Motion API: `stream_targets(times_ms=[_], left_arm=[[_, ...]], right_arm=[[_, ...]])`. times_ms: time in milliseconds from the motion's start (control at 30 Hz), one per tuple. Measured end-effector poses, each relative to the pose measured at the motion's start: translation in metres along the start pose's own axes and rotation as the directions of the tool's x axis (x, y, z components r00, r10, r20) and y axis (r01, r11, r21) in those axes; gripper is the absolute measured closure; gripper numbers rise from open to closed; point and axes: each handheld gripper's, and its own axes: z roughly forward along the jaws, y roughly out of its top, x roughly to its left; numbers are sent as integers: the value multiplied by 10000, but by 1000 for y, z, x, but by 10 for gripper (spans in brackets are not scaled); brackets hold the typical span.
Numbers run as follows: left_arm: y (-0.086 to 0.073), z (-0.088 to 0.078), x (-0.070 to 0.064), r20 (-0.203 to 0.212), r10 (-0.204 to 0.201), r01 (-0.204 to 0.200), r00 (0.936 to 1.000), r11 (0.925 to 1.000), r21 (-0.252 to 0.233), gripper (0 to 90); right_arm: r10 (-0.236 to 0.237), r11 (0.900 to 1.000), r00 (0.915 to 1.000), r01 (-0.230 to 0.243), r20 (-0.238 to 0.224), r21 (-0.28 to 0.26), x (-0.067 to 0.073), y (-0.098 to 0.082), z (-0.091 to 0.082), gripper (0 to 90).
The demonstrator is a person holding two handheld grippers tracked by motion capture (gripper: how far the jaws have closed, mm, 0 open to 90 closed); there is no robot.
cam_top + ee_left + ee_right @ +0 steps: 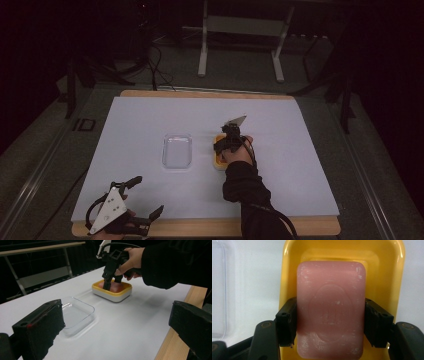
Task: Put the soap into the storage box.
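Nearest the high camera, at the table's (300,130) front left corner, the left gripper (142,197) rests in the person's left hand (127,220), its grey three-cornered plate on top and its jaws spread wide with nothing between them. In the left gripper view those two black jaws stand far apart at the bottom corners, over the white sheet that covers the table, with a strip of wooden edge at the right.

Further in and to the right, near the middle of the sheet, lies a clear plastic tray (177,151), shallow and holding nothing.

Just beside it on the right sits a yellow dish (218,161) with a white base, holding a pink bar of soap (330,307). The right gripper (111,285) points down into this dish, held by the right hand (239,150) in a black sleeve. In the right gripper view its jaws press against the two long sides of the soap, clamping it while the bar lies in the yellow dish.
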Motion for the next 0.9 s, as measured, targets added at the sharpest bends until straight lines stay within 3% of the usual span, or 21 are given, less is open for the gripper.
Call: stream_targets(times_ms=[233,400,533,633,733,833,900], left_arm=[[0,0,0,32,-1,1,10000,10000,53,2],[0,1,-1,63,-2,1,10000,10000,76,2],[0,1,-1,75,-5,4,10000,10000,87,2],[0,1,-1,111,0,-2,9999,9999,109,2],[0,1,-1,143,23,-25,9999,9999,132,2],[0,2,-1,138,20,-22,9999,9999,155,2],[0,2,-1,142,29,-32,9999,9999,170,2]], right_arm=[[21,10000,10000,-20,-75,74,0,1,-2,350],[-514,9981,9985,519,169,-329,3,5,-16,301],[-677,9969,9976,684,173,-386,3,6,-20,288],[-1203,9913,9927,1201,-4,-543,3,7,-29,253],[-1863,9819,9808,1839,-576,-448,1,7,-31,129],[-2147,9761,9735,2110,-787,-522,0,4,-33,130],[-2344,9713,9650,2275,-1179,-694,-2,2,-34,112]])
